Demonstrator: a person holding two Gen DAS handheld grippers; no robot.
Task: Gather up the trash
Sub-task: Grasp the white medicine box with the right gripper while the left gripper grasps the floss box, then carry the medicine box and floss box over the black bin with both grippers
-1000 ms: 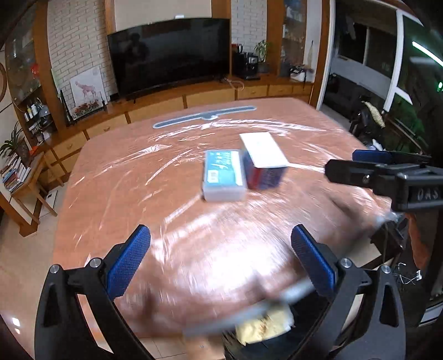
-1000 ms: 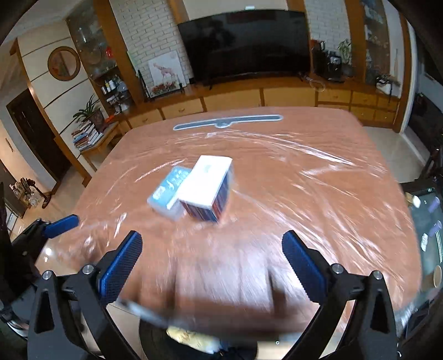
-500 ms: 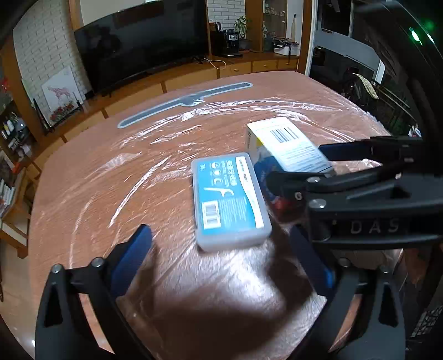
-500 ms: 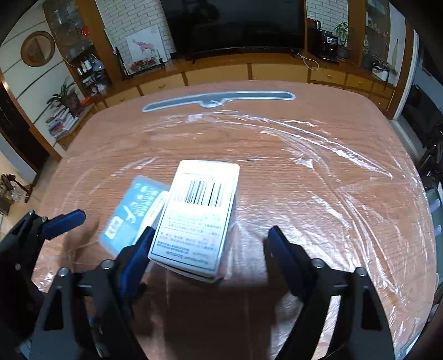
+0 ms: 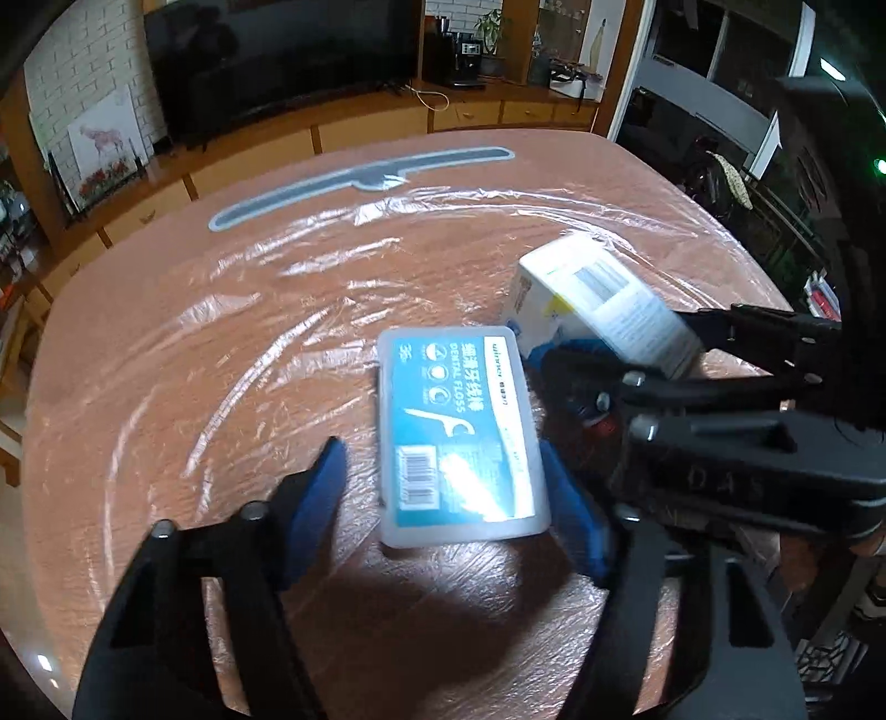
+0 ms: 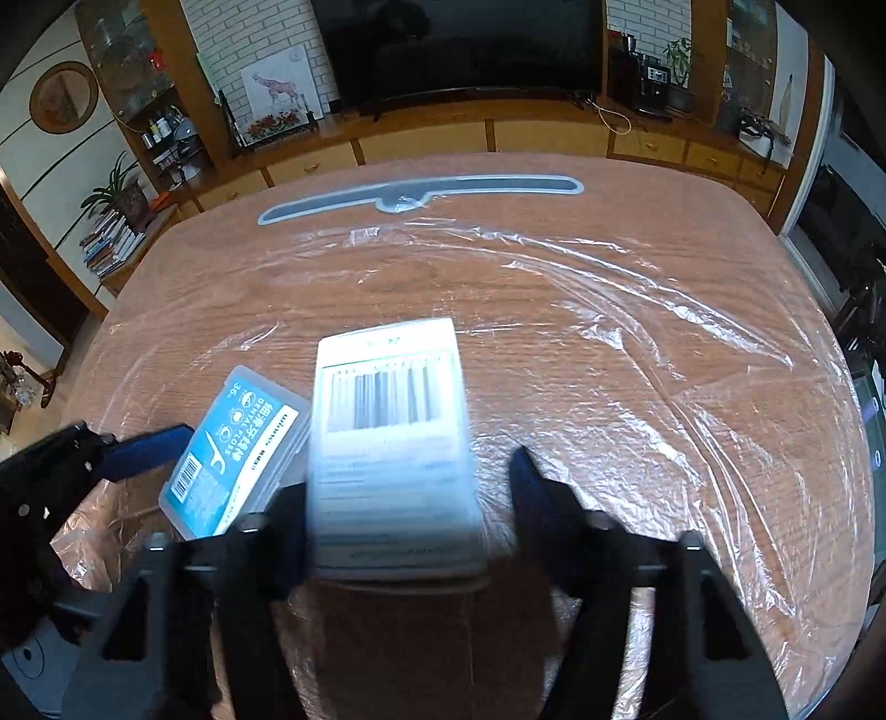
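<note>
A flat clear dental floss case with a blue label [image 5: 459, 432] lies on the plastic-covered wooden table [image 5: 221, 343]. My left gripper [image 5: 448, 487] is open, its blue pads on either side of the case's near end. A white carton with a barcode [image 6: 390, 443] stands just right of the case. My right gripper [image 6: 410, 509] is open around the carton, left pad close against it, right pad apart from it. The carton also shows in the left wrist view [image 5: 598, 304], and the case in the right wrist view [image 6: 238, 448].
A long grey strip [image 6: 421, 194] lies at the table's far side. Wooden cabinets, a TV [image 6: 459, 44] and shelves stand beyond the table. The two grippers are close side by side, the right one [image 5: 747, 443] crossing the left view.
Both grippers moved forward and down over the table. The left now straddles the floss case and the right straddles the carton. Both jaws have narrowed somewhat.
</note>
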